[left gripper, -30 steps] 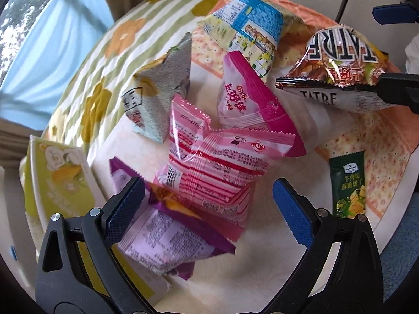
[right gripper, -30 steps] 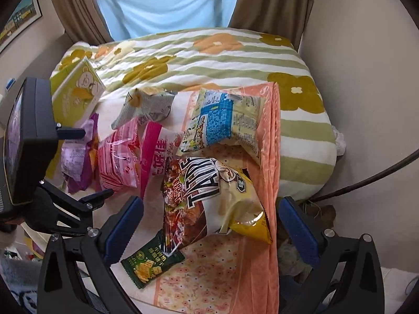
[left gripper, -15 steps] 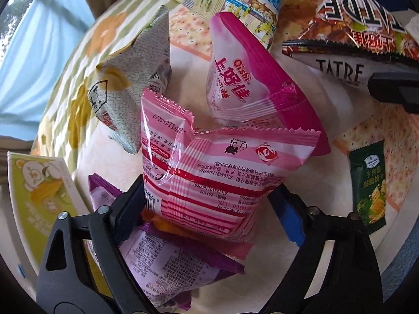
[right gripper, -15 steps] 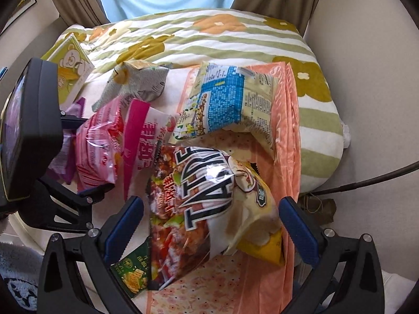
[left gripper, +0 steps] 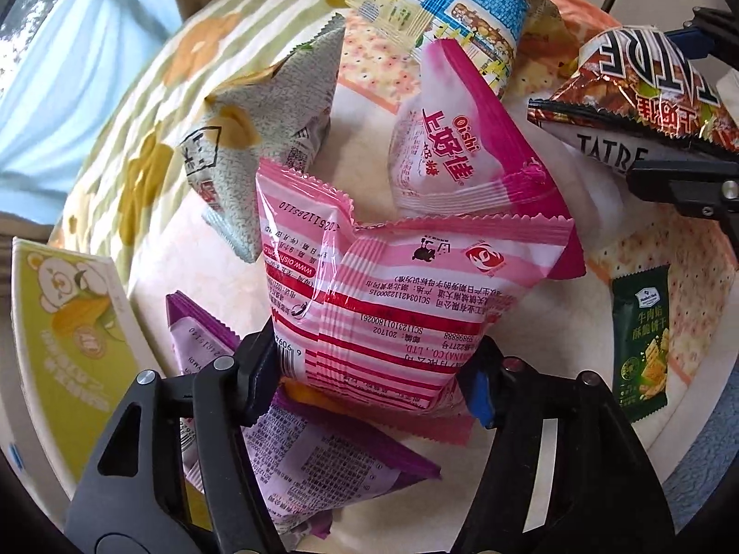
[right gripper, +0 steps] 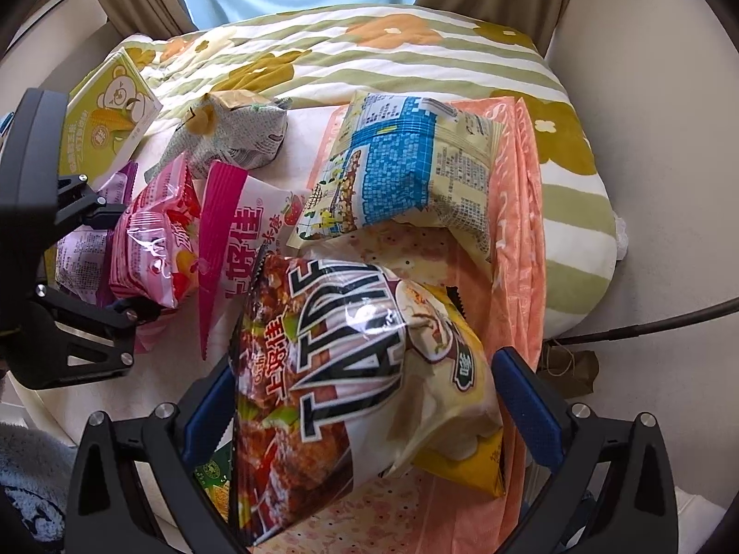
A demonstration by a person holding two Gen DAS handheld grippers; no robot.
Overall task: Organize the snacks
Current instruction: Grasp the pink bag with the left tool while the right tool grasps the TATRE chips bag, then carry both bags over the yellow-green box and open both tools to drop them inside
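1. The left gripper (left gripper: 376,369) is clamped on the lower end of the pink striped snack bag (left gripper: 397,304), which stands among the other packets on the bed.
2. The right gripper (right gripper: 365,408) has its jaws spread wide around the Tatre chip bag (right gripper: 351,383); contact is unclear.
3. A purple packet (left gripper: 300,457) lies under the pink bag.
4. Further out sit the Oishi pouch (left gripper: 462,147), grey bag (left gripper: 272,138), blue-yellow bag (right gripper: 411,171) and yellow box (left gripper: 69,346).

Seven snack bags (left gripper: 397,304), one box (left gripper: 69,323)
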